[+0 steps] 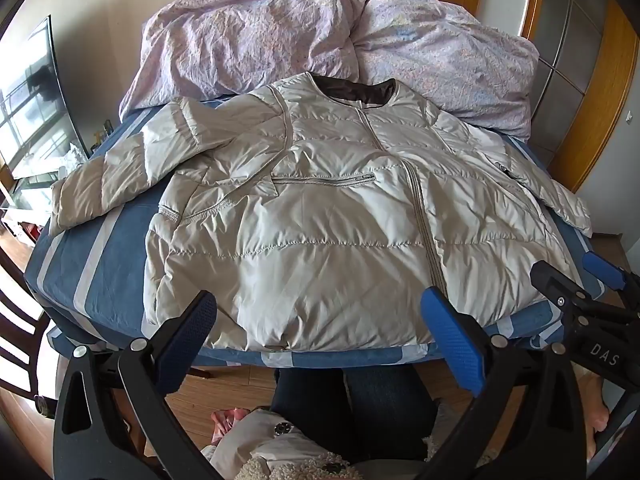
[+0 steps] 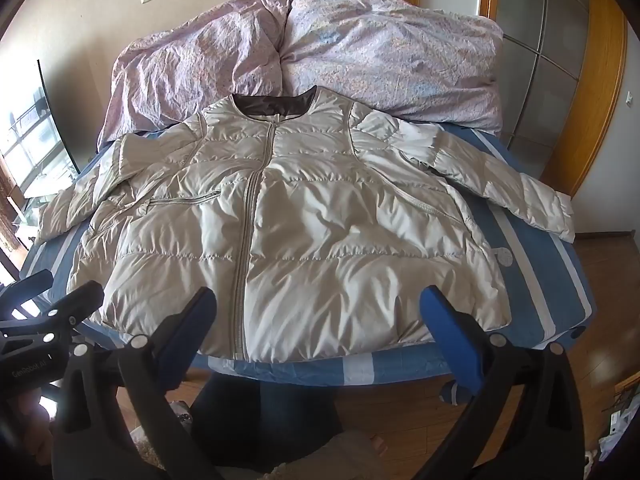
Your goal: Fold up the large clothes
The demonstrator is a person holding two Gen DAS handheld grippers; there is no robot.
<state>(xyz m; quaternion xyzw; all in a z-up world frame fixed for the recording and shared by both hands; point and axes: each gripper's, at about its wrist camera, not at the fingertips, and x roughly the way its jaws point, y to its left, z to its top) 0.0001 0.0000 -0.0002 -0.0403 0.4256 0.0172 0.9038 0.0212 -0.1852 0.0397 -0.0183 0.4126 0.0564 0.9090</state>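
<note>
A large silver-beige quilted jacket (image 1: 320,216) lies face up and zipped on the blue striped bed (image 1: 100,264), collar away from me and both sleeves spread out. It also shows in the right wrist view (image 2: 296,232). My left gripper (image 1: 318,316) is open and empty, held above the jacket's near hem. My right gripper (image 2: 318,312) is open and empty over the hem too, to the right of the left one; it shows at the right edge of the left wrist view (image 1: 576,280).
A crumpled pink quilt (image 1: 320,36) is heaped at the far end of the bed. A wooden door frame (image 2: 600,80) stands at the right, a window (image 1: 28,120) at the left. The person's legs (image 1: 352,404) stand on the wood floor at the bed's near edge.
</note>
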